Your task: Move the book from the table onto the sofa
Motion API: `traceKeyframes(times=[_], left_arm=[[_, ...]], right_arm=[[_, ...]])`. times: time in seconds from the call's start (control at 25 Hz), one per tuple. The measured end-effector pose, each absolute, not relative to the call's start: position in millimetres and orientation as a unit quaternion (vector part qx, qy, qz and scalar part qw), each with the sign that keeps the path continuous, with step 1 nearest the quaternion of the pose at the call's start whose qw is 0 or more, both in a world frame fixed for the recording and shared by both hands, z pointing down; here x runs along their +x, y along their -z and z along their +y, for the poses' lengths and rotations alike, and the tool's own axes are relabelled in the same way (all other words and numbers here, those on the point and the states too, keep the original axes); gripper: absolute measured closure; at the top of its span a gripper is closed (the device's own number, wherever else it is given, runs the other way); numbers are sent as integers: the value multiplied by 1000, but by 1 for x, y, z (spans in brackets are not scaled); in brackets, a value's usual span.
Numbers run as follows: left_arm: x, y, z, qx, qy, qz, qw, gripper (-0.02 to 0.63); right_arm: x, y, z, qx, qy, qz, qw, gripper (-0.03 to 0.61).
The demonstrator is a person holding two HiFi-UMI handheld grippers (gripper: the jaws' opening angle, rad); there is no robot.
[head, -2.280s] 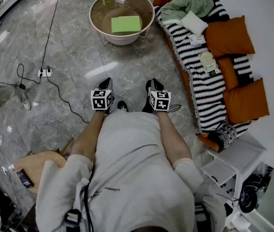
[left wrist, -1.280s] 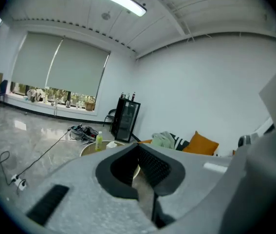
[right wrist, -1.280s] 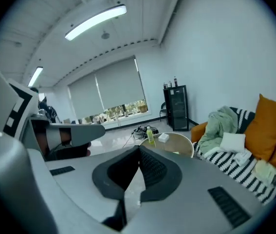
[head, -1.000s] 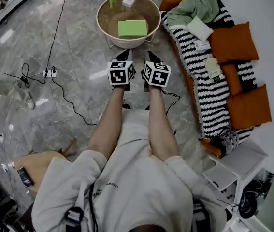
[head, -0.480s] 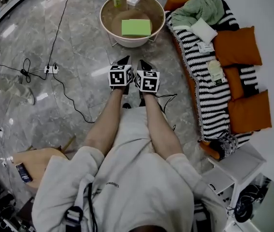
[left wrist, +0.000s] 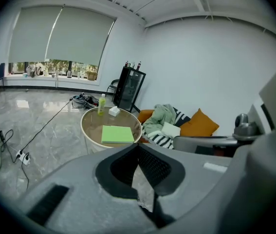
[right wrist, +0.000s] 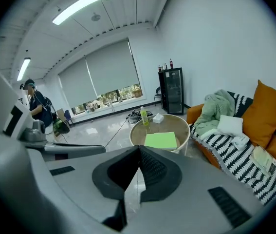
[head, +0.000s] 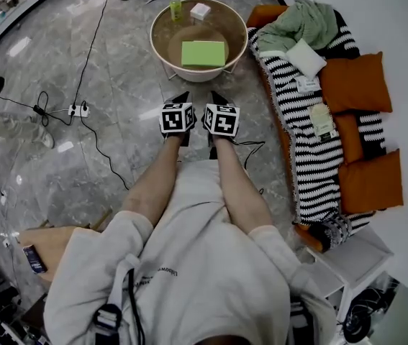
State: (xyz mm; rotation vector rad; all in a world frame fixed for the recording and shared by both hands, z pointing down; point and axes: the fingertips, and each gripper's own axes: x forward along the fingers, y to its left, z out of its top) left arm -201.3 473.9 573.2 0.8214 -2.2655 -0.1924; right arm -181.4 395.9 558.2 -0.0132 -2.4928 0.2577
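Note:
A light green book (head: pixel 204 53) lies flat on the round glass-topped table (head: pixel 162 45), also seen in the left gripper view (left wrist: pixel 116 134) and the right gripper view (right wrist: pixel 161 140). The striped sofa (head: pixel 311 113) runs along the right. My left gripper (head: pixel 182 96) and right gripper (head: pixel 215 95) hang side by side over the floor, short of the table and pointing toward it. Both are shut with nothing held, left jaws (left wrist: pixel 138 147) and right jaws (right wrist: pixel 138 150) meeting edge to edge.
A green bottle (head: pixel 177 7) and a small white box (head: pixel 200 10) stand at the table's far side. On the sofa lie a green blanket (head: pixel 301 20), a white pillow (head: pixel 306 56) and orange cushions (head: pixel 355 81). A power strip with cables (head: pixel 79 109) lies on the floor at left.
Both grippers went out from the person's waist toward the table, then drew closer together and sank a little. The book has not moved.

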Motion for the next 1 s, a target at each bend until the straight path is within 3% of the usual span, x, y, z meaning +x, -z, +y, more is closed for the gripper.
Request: traceKeyframes(times=[1.0], left_arm=[[-282,-570,394,261,39,-898,353,604]], right_arm=[[-267,-577,342,-111,-56,-921,369,572]])
